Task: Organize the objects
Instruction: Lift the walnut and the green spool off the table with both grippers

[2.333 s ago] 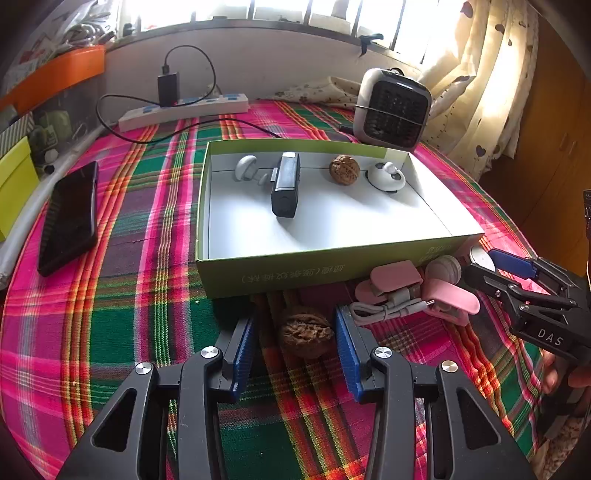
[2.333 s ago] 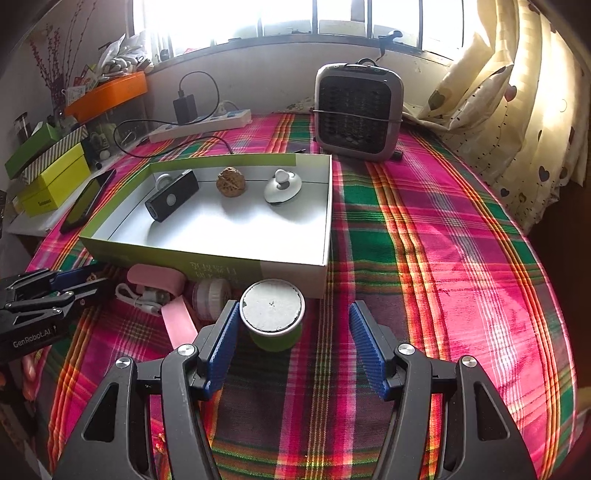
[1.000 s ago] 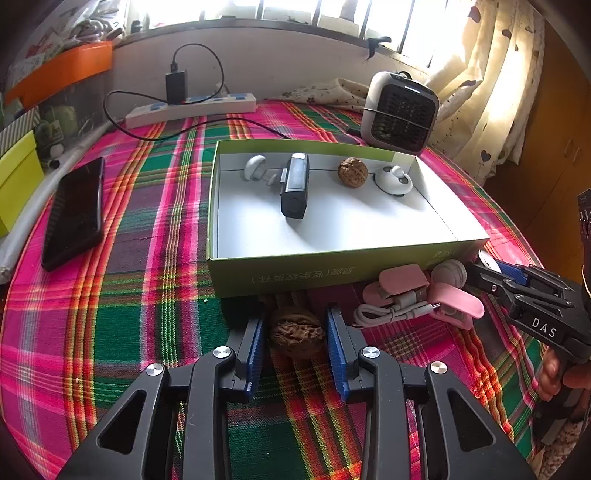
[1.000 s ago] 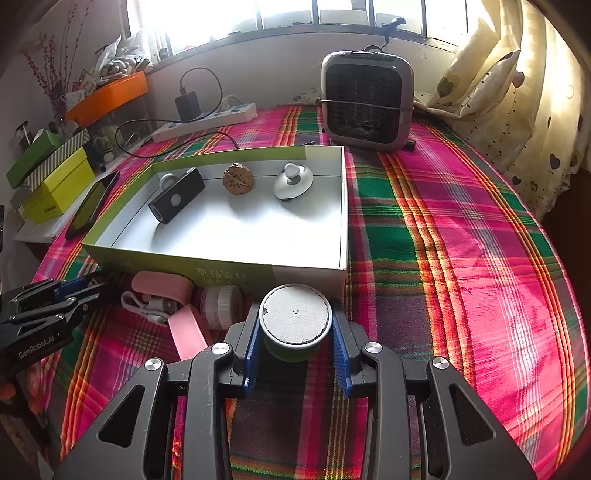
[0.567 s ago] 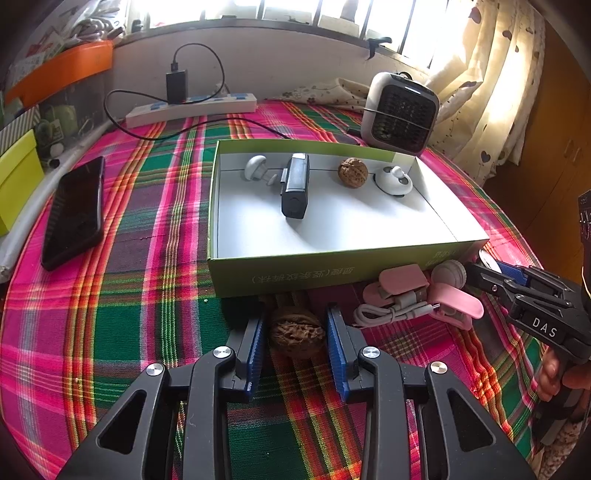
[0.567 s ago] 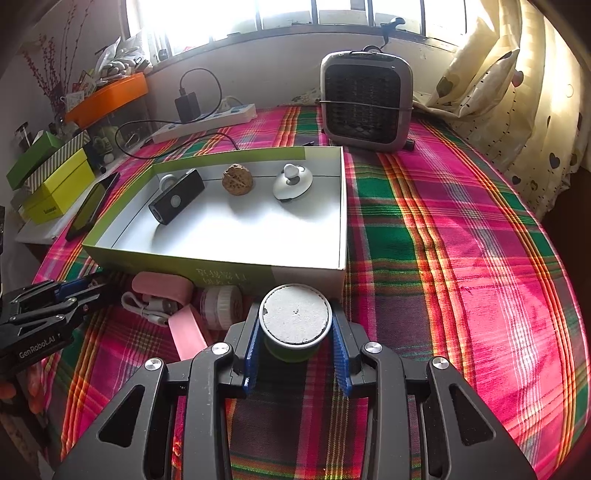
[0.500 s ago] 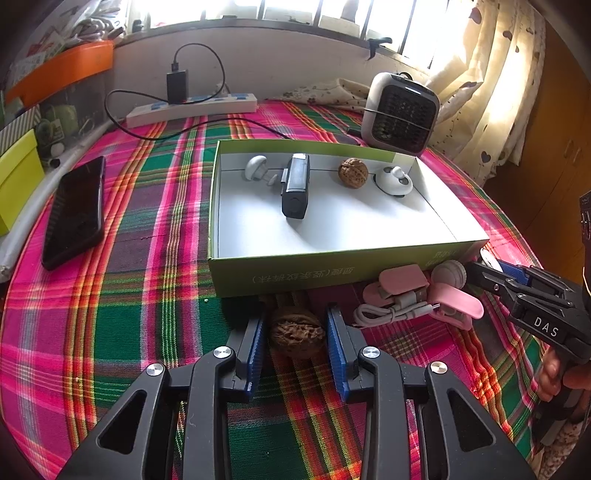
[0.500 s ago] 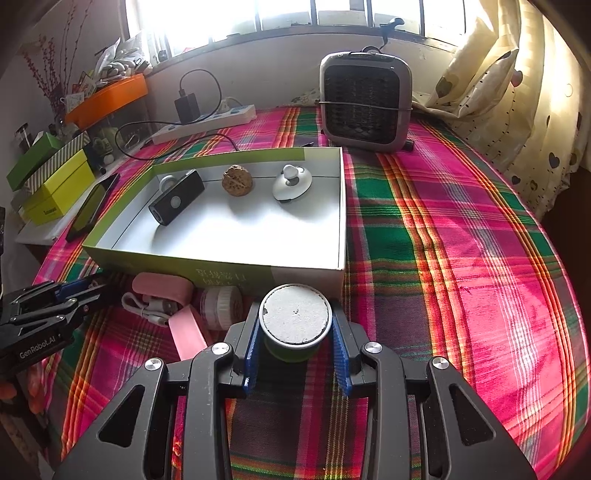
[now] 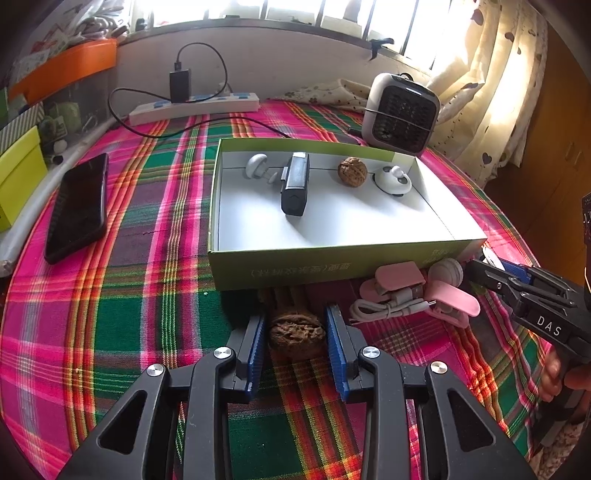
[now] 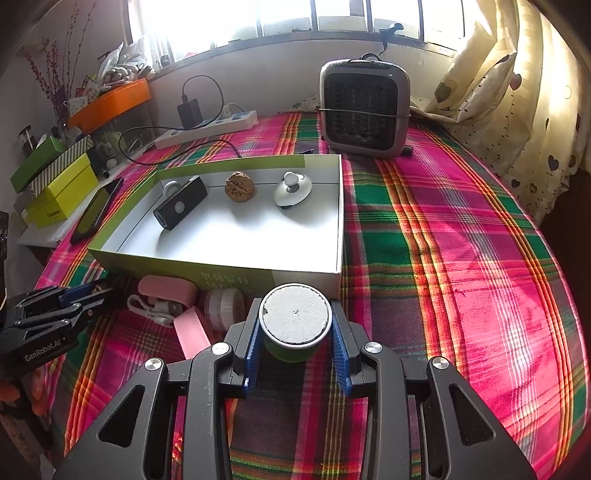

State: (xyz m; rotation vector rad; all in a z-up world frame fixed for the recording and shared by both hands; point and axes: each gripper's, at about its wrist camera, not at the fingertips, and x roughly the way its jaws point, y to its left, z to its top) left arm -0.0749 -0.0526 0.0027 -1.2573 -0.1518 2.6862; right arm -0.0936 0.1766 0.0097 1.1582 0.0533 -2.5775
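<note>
Daylight from the window (image 10: 295, 18) behind blows out white; my box (image 9: 332, 218) interior glares, its contents cast soft shadows toward me, and fisheye corners darken and bend.

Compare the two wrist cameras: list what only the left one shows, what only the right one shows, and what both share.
Only the left wrist view shows the walnut on the cloth pinched by the left gripper. Only the right wrist view shows the green jar pinched by the right gripper. Both show the green box holding a second walnut, the black device, the heater and the phone.
</note>
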